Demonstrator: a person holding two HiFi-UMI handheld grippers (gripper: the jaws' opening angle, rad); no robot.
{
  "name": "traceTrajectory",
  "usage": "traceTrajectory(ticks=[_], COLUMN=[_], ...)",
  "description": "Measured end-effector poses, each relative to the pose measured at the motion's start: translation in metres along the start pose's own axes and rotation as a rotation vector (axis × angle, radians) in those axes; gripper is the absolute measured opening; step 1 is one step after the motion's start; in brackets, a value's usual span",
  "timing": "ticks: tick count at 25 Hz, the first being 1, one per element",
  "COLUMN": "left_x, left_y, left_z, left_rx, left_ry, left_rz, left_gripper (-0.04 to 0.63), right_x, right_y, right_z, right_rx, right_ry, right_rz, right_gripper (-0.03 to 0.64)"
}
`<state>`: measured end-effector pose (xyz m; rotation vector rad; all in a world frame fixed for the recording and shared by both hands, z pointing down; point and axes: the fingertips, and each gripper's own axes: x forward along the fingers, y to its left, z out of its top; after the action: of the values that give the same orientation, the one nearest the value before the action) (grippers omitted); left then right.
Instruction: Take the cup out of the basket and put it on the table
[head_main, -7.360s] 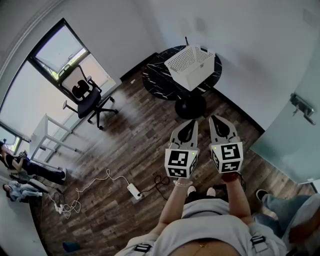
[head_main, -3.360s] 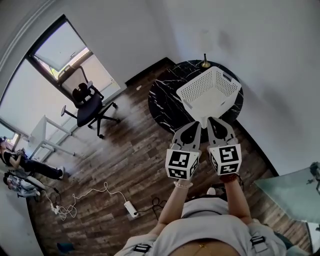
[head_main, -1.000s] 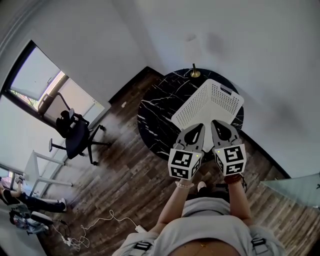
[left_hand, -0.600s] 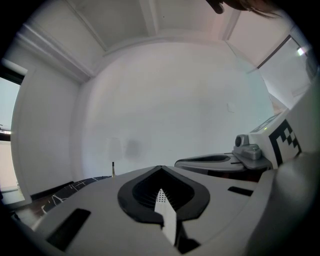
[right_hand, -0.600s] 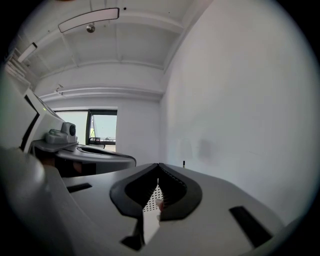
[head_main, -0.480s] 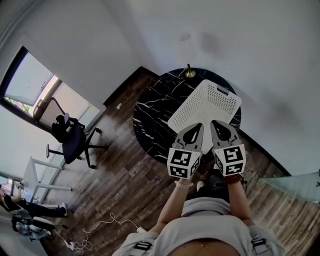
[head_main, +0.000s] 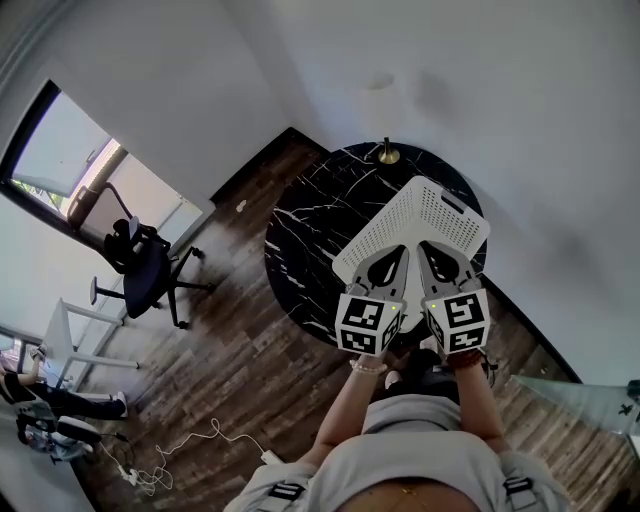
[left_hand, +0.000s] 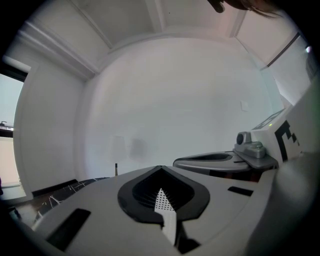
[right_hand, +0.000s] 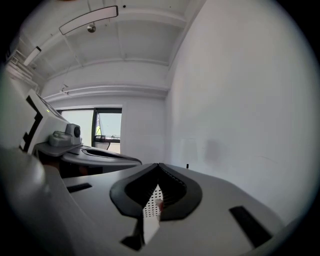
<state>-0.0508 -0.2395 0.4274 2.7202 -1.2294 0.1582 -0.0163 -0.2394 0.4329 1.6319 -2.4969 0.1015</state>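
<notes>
1. Held left tool and right tool with jaws pressed together, empty, by near wall of white perforated plastic basket.
2. Saw no cup; presumed it inside, on round black marble tabletop.
3. Judged wise: spread one tool wide before dipping in.

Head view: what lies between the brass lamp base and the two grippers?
The white perforated basket, on the black marble table; the head view shows it.

walls white | floor dark wood | office chair (by window)
</notes>
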Motion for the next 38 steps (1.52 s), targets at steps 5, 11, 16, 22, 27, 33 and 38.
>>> traceTrajectory(ticks=[5, 11, 16, 22, 27, 33, 38], left_x=[0.030, 0.061, 0.075, 0.081, 0.081, 0.084, 0.085], left_y=[0.007, 0.015, 0.027, 0.035, 0.037, 0.041, 0.046], left_z=[0.005, 0.007, 0.008, 0.006, 0.008, 0.002, 0.000], left_rx=[-0.012, -0.013, -0.014, -0.018, -0.016, -0.018, -0.016], left_ry=[-0.007, 0.005, 0.019, 0.029, 0.023, 0.042, 0.060], left_rz=[0.030, 0.072, 0.133, 0.200, 0.245, 0.258, 0.248], left_gripper=[0.006, 0.006, 0.006, 0.006, 0.006, 0.006, 0.006], right_x=[0.021, 0.046, 0.063, 0.077, 0.082, 0.087, 0.094], right_y=[-0.023, -0.043, -0.055, -0.058, -0.061, -0.061, -0.062], right_z=[0.000, 0.001, -0.001, -0.001, -0.002, -0.004, -0.003], right_rx=[-0.009, -0.011, -0.002, 0.003, 0.007, 0.002, 0.011], right_ry=[0.021, 0.027, 0.033, 0.023, 0.020, 0.024, 0.026], right_rz=[0.028, 0.081, 0.130, 0.203, 0.243, 0.264, 0.257], right_gripper=[0.009, 0.009, 0.009, 0.009, 0.009, 0.009, 0.009])
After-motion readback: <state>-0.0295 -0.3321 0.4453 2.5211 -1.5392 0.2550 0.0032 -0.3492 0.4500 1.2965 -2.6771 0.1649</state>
